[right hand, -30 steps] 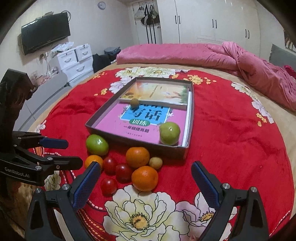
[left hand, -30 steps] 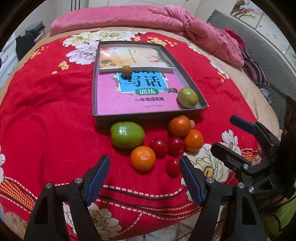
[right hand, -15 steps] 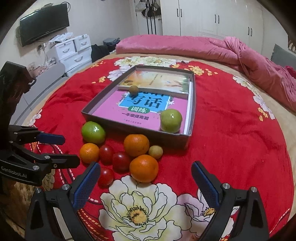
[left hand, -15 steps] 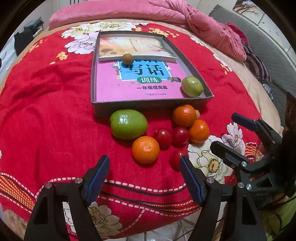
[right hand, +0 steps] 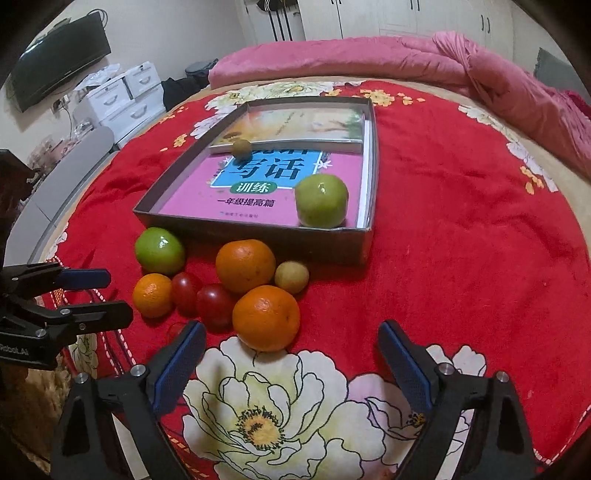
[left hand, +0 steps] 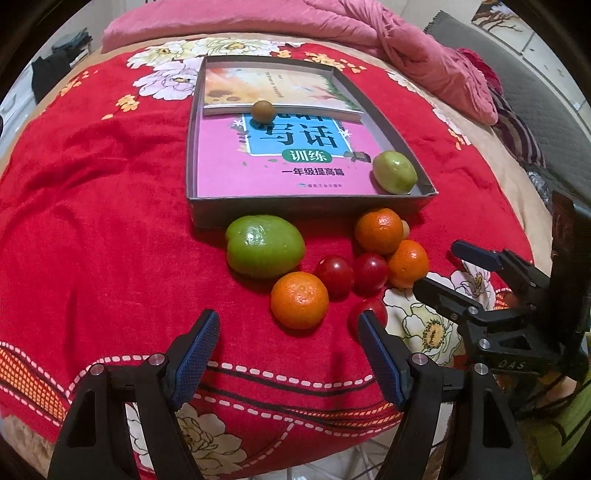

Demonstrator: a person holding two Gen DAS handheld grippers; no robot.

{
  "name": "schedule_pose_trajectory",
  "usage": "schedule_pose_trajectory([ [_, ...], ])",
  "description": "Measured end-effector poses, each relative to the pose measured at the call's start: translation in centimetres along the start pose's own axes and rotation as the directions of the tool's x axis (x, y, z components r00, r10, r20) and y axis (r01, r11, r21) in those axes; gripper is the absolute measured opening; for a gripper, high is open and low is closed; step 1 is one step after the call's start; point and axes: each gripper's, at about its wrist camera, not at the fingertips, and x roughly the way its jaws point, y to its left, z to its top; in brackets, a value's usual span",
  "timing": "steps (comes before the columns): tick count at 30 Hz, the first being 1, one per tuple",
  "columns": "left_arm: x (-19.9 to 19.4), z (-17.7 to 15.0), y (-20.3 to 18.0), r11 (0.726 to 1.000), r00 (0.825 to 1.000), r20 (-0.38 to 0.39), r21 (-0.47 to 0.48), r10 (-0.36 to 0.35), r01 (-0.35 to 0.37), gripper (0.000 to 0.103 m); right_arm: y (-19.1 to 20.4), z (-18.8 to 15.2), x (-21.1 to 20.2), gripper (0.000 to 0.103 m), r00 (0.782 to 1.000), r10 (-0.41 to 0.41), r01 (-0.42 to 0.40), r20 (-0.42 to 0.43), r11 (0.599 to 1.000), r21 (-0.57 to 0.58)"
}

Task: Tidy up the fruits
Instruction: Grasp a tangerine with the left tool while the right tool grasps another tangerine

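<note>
I hold the left gripper point(left hand: 286, 345) with jaws wide and empty, just near of an orange point(left hand: 299, 300) on the red blanket point(left hand: 92, 240). My right gripper point(right hand: 291, 360) is also wide and empty, near another orange point(right hand: 266, 317). The loose fruits lie together in front of the grey box point(right hand: 258, 230); inside it a green fruit point(right hand: 321, 200) sits at the near right corner, a small brown fruit point(right hand: 242, 147) farther back.

You worked in a bedroom: a bed under a red floral blanket point(right hand: 461, 240), a pink quilt point(right hand: 369, 55) bunched at its far edge, white wardrobe doors point(right hand: 369, 18) behind, a wall-mounted television point(right hand: 59, 59) above white drawers point(right hand: 122, 96).
</note>
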Motion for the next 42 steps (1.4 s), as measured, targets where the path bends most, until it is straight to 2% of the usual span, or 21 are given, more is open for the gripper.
schedule_pose_trajectory([
  [8,0.6,0.2,-0.5,1.0,1.0,-0.005,0.022,0.0,0.0,0.078,0.6,0.0,0.8,0.076,1.0,0.014,-0.015,-0.017,0.999,-0.032],
  [10,0.7,0.2,-0.6,1.0,1.0,-0.003,0.026,-0.002,0.002,0.078,0.7,0.0,1.0,0.069,1.0,0.016,-0.017,-0.019,0.999,-0.044],
  [20,1.3,0.4,0.0,1.0,1.0,-0.001,0.006,-0.002,0.002,0.071,0.9,0.2,2.2,0.051,0.998,0.056,-0.057,-0.039,0.997,-0.043],
  [22,1.4,0.4,0.2,1.0,1.0,-0.005,-0.003,-0.009,0.009,0.071,0.9,0.2,2.3,0.044,0.997,0.068,-0.069,-0.037,0.997,-0.043],
  [36,2.9,0.8,-0.5,0.999,0.999,-0.017,0.009,-0.037,0.038,0.063,0.3,0.2,1.1,0.042,0.996,0.09,-0.091,-0.012,0.996,-0.013],
  [42,3.3,1.1,-0.3,0.999,0.999,-0.019,0.006,-0.031,0.032,0.051,-0.1,0.4,0.1,0.042,0.995,0.091,-0.091,0.028,0.996,0.004],
])
